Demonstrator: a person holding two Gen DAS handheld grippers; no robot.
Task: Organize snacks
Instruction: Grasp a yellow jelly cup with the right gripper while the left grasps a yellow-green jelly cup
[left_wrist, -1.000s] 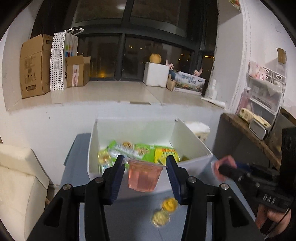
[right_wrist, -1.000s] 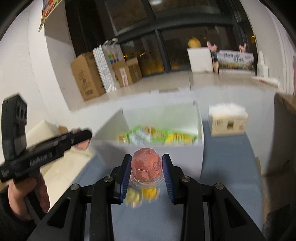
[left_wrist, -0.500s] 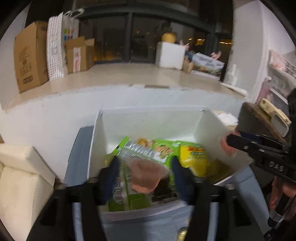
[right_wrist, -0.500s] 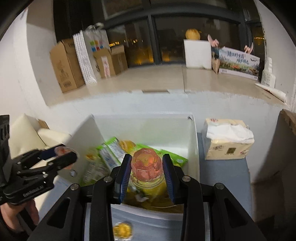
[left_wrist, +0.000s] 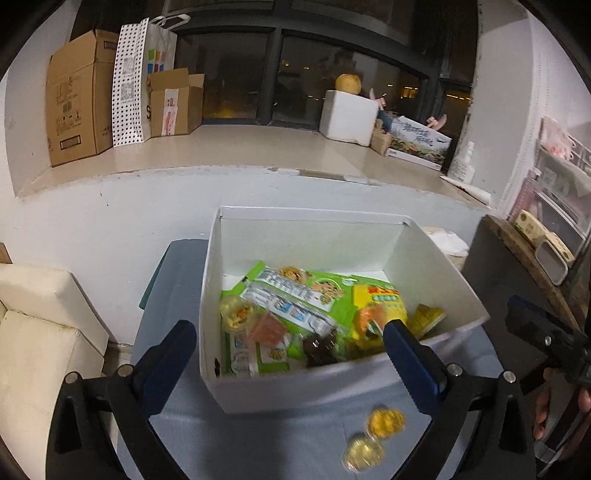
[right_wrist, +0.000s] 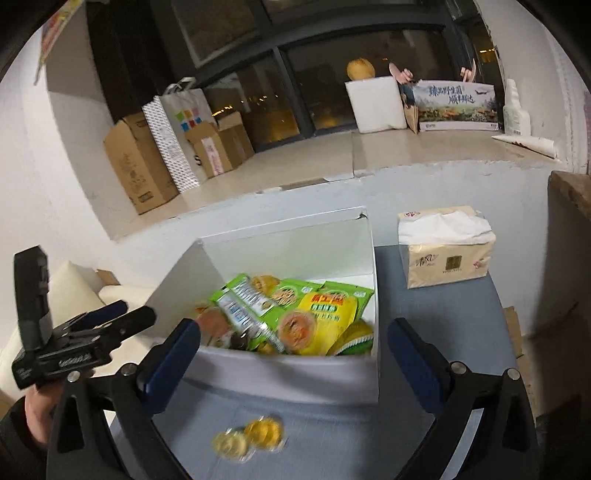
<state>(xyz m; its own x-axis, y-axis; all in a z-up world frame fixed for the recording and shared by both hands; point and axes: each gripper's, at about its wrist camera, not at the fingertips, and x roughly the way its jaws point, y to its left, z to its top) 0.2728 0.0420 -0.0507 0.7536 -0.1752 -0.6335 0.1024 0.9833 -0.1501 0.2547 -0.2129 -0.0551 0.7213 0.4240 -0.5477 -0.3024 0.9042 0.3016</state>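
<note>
A white open box (left_wrist: 436, 266) (right_wrist: 280, 380) stands on the blue-grey table (left_wrist: 258, 443), filled with green and yellow snack packs (left_wrist: 317, 291) (right_wrist: 325, 310). A pink jelly cup (left_wrist: 266, 330) (right_wrist: 212, 322) lies at its left among the packs. An orange-pink jelly cup (right_wrist: 297, 328) (left_wrist: 367, 316) rests on the yellow pack. Two yellow jelly cups (left_wrist: 384, 422) (right_wrist: 264, 432) sit on the table in front of the box. My left gripper (left_wrist: 288, 326) and right gripper (right_wrist: 294, 325) hover over the near edge, jaws opening wide, nothing between them.
A tissue pack (right_wrist: 447, 251) stands right of the box. A cream cushion (left_wrist: 37, 332) lies left of the table, a wooden shelf (left_wrist: 517, 243) to the right. Cardboard boxes (left_wrist: 74, 99) line the window ledge behind. A hand (right_wrist: 40, 410) holds the left gripper.
Both grippers moved forward over the box and opened. The pink cup dropped from the left jaws and the orange-pink cup from the right jaws; both now lie among the packs.
</note>
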